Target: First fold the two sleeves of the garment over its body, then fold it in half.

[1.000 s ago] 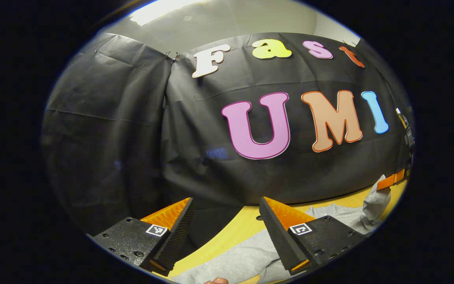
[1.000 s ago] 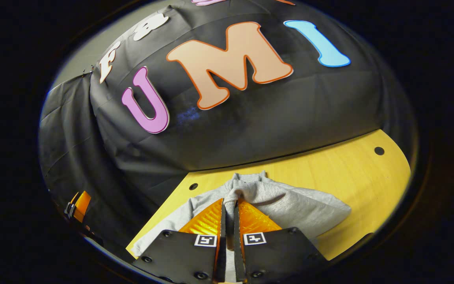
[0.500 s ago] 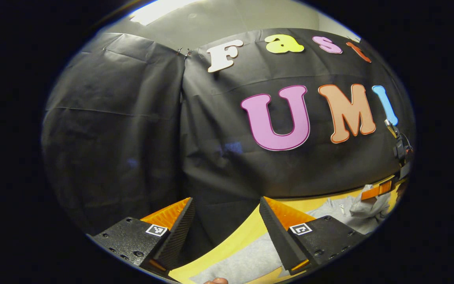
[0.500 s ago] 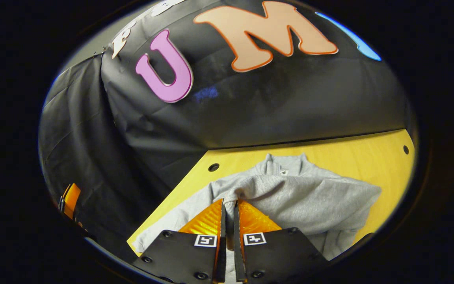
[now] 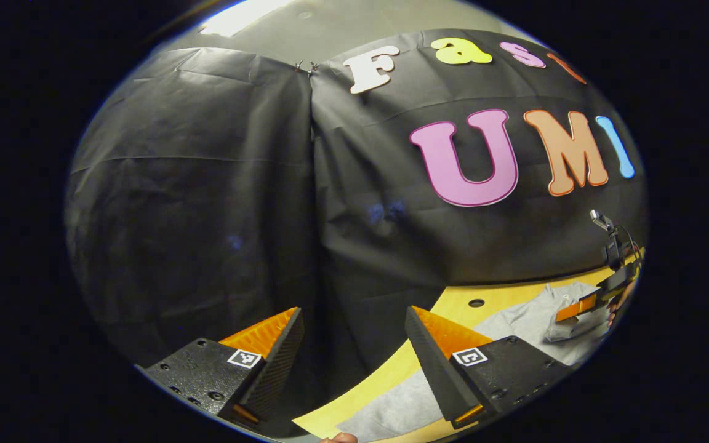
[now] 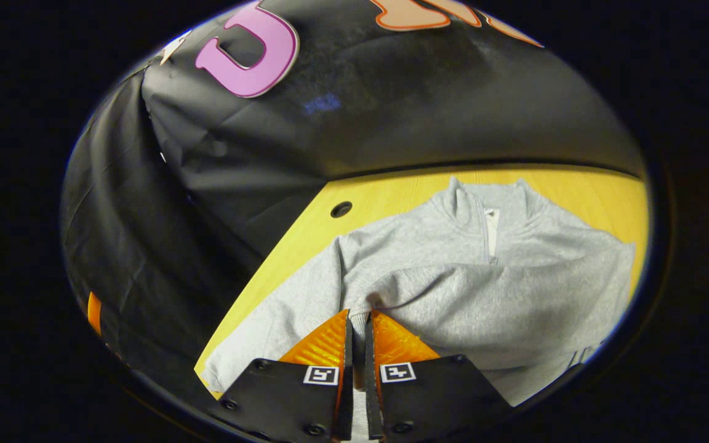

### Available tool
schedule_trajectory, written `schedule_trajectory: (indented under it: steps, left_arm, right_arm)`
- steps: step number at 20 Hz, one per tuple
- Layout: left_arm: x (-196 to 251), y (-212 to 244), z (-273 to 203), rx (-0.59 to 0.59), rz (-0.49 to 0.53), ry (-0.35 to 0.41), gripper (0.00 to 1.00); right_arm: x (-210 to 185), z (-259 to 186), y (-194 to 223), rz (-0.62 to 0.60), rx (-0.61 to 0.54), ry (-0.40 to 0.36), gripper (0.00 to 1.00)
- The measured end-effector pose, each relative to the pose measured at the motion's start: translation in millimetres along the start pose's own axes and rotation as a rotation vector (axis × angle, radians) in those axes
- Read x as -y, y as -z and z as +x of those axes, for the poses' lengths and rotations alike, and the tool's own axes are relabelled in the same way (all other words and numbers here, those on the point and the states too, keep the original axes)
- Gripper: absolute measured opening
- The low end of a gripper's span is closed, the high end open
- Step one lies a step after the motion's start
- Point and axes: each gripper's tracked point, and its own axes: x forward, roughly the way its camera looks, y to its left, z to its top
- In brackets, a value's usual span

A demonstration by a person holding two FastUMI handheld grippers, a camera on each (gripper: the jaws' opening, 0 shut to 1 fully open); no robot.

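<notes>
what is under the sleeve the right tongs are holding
The sleeve lies across the grey garment's body, collar still showing. The wooden table is under that; whatever the sleeve covers is hidden.

hidden: sleeve cuff (image 6: 359,326) between jaws | cut off: sweatshirt (image 6: 453,283) hem

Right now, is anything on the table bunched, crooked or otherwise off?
Nothing stands out. The grey garment lies face up on the yellow table, collar away from the camera. The right gripper is shut on the cuff of a sleeve laid across the body. The left gripper is open.
</notes>
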Motion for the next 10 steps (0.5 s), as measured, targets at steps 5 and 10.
schedule_trajectory:
  steps: [5,10]
  left_arm:
    - [-11,21,5,-0.049,0.014,-0.021,0.96]
    - [-21,69,-6,-0.127,0.015,-0.002,0.96]
  right_arm:
    - [-30,1,-18,0.114,-0.010,-0.091,0.30]
    - [-57,-23,-38,0.023,0.101,-0.116,0.95]
